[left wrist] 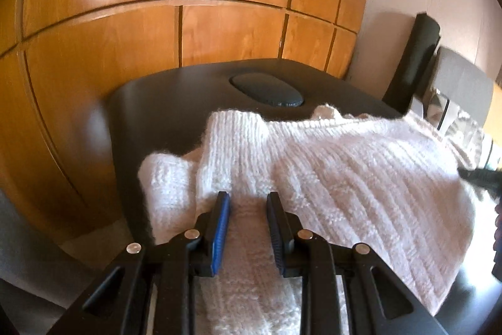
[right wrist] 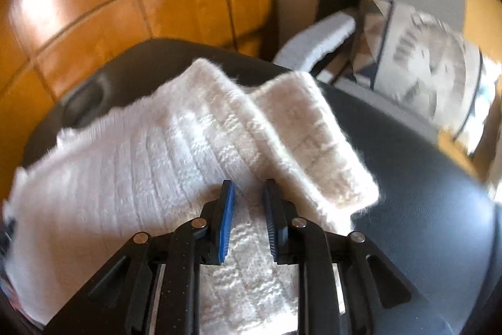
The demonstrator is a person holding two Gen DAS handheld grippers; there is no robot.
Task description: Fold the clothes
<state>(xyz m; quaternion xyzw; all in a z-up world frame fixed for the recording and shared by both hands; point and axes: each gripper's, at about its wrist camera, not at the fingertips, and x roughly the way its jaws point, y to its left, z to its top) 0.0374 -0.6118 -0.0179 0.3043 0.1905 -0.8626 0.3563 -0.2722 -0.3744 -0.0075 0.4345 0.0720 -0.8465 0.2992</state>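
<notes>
Pinching sweater (left wrist: 345,178) — both grippers.

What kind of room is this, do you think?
Probably a bedroom or home treatment room: a wall of wooden wardrobe doors, a dark padded table with a white knitted sweater on it, and a grey chair nearby.

The left tool (left wrist: 248,200) tilts downward, its blue-padded jaws pinching white knit fabric. The right tool (right wrist: 248,189) tilts more steeply, likewise clamped on knit.
</notes>
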